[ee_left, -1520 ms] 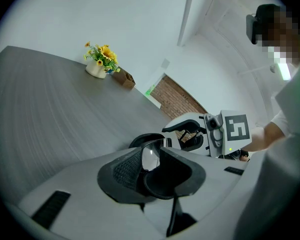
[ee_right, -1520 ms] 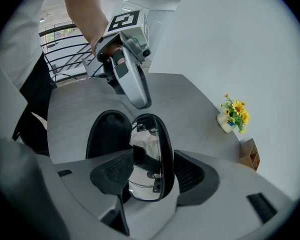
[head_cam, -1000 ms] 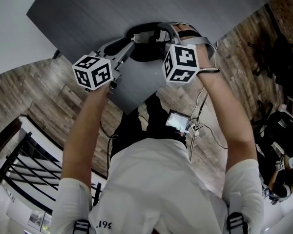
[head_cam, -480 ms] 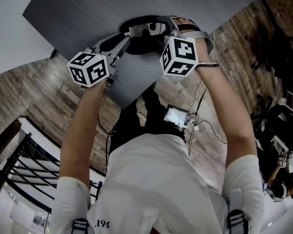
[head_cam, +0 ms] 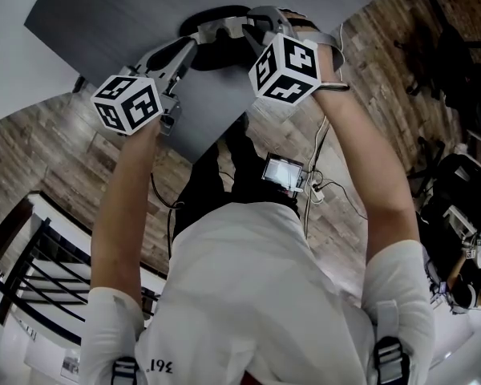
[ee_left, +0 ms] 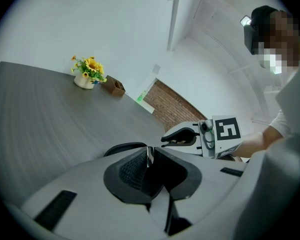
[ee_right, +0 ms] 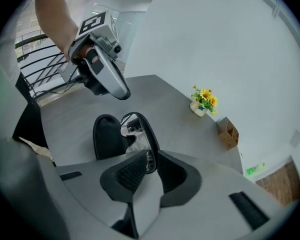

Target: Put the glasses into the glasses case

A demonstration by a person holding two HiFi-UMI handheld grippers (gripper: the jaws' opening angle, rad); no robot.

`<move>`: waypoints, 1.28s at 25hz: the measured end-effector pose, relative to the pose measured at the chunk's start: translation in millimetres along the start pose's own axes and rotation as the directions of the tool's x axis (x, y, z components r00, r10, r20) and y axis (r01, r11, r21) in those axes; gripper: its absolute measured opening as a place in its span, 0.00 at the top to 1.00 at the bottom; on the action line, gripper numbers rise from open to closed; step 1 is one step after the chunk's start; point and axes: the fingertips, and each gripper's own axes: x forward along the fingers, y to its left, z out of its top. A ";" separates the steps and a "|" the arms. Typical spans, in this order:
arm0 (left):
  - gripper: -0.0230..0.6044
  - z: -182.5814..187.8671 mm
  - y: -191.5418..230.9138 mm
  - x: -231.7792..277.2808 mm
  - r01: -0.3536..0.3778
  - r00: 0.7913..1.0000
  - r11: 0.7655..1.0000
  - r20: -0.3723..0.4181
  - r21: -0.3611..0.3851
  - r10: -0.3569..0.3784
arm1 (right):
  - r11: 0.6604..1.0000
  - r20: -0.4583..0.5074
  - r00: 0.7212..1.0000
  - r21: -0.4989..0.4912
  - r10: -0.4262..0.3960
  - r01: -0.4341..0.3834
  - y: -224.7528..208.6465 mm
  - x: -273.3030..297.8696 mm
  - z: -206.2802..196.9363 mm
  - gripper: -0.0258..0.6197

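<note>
The glasses (ee_right: 138,127), dark-rimmed with a mirror-like lens, hang just above the grey table between both grippers. My right gripper (ee_right: 149,160) is shut on the rim of one lens; its jaws have just been closing. My left gripper (ee_left: 149,158) has also just been closing and pinches a thin shiny edge of the glasses (ee_left: 149,154). The black glasses case (ee_right: 107,136) lies open on the table right under them. From the head view the glasses (head_cam: 224,29) span the left gripper (head_cam: 194,43) and the right gripper (head_cam: 253,27) over the case (head_cam: 216,58).
A small pot of yellow flowers (ee_left: 88,73) and a wooden box (ee_left: 114,86) stand far off near the wall. The table's near corner (head_cam: 194,152) is just below the hands. A small screen (head_cam: 280,172) hangs at the person's waist.
Both hands have moved toward the top of the head view and a little left, and the glasses have come along with them, lifted off the case.
</note>
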 end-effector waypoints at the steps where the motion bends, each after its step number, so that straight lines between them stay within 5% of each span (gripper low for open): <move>1: 0.88 1.3 -1.9 -0.5 0.003 1.000 1.000 0.003 0.003 -0.003 | 1.000 0.004 1.000 0.011 -0.011 0.011 -1.6 -1.8 0.0 0.86; 13: 0.92 12.1 -21.2 -8.7 0.025 0.999 0.999 0.030 0.029 -0.026 | 0.988 0.014 0.998 0.139 -0.062 0.060 -9.6 -20.0 -1.4 0.93; 20: 0.92 31.7 -38.8 -32.6 0.036 0.997 0.998 0.073 0.053 -0.039 | 0.952 0.061 0.988 0.282 -0.139 0.117 -23.5 -53.7 12.4 0.93; 32: 0.93 38.6 -95.6 -65.0 0.103 0.989 0.988 0.098 0.114 -0.115 | 0.911 0.100 0.966 0.367 -0.239 0.188 -15.9 -113.7 16.1 0.94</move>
